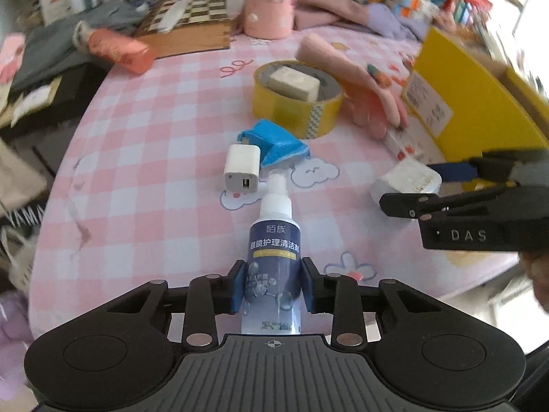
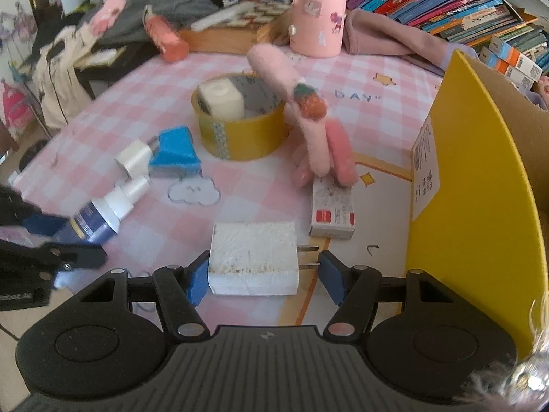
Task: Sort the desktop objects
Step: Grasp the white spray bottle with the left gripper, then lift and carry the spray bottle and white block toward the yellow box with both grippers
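Observation:
A dark blue spray bottle (image 1: 274, 240) with a white nozzle lies on the pink checked tablecloth (image 1: 137, 171). My left gripper (image 1: 272, 285) is shut on its lower body, both blue pads pressing its sides. From the right wrist view the bottle (image 2: 96, 219) and left gripper (image 2: 68, 237) sit at the far left. My right gripper (image 2: 264, 274) holds a white power adapter (image 2: 254, 250): one pad is on its body, the other at the tips of its prongs. In the left wrist view that adapter (image 1: 408, 178) shows between the right gripper's (image 1: 405, 185) fingers.
Ahead lie a small white USB charger (image 1: 242, 170), a blue cloth piece (image 1: 278, 144), and a yellow tape roll (image 1: 298, 110) with a white block inside. A pink glove (image 2: 319, 130) rests on a small box (image 2: 333, 213). A yellow cardboard box (image 2: 463, 171) stands right; a pink tumbler (image 2: 317, 10) behind.

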`<control>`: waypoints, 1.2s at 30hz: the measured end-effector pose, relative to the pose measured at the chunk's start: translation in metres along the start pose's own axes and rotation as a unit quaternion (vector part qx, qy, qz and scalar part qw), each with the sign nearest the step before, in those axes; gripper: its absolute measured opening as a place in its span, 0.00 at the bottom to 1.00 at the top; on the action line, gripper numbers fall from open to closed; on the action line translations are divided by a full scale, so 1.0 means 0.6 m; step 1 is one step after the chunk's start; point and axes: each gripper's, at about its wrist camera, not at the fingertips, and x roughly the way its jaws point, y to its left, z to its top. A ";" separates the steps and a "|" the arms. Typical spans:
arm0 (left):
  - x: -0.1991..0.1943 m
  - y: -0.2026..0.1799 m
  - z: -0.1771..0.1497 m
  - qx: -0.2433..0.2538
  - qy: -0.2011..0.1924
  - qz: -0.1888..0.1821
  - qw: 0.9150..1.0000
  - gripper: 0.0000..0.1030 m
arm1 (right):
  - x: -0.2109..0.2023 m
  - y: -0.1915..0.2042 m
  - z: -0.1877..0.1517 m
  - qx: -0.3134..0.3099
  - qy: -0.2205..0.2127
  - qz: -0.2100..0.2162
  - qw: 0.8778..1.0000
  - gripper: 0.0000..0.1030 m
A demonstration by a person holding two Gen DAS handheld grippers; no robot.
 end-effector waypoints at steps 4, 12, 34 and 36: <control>-0.021 -0.007 0.001 -0.014 -0.030 -0.013 0.999 0.30 | -0.019 0.007 0.005 -0.009 -0.024 0.003 1.000 0.60; -0.052 -0.004 0.014 -0.075 -0.067 -0.054 0.993 0.30 | -0.051 0.017 0.013 -0.009 -0.054 0.003 0.998 0.60; -0.198 -0.035 -0.047 -0.119 -0.139 -0.124 0.975 0.30 | -0.226 0.038 -0.047 0.019 -0.112 0.012 0.993 0.60; -0.208 -0.041 -0.058 -0.115 -0.140 -0.127 0.975 0.30 | -0.242 0.038 -0.059 0.029 -0.115 0.007 0.993 0.60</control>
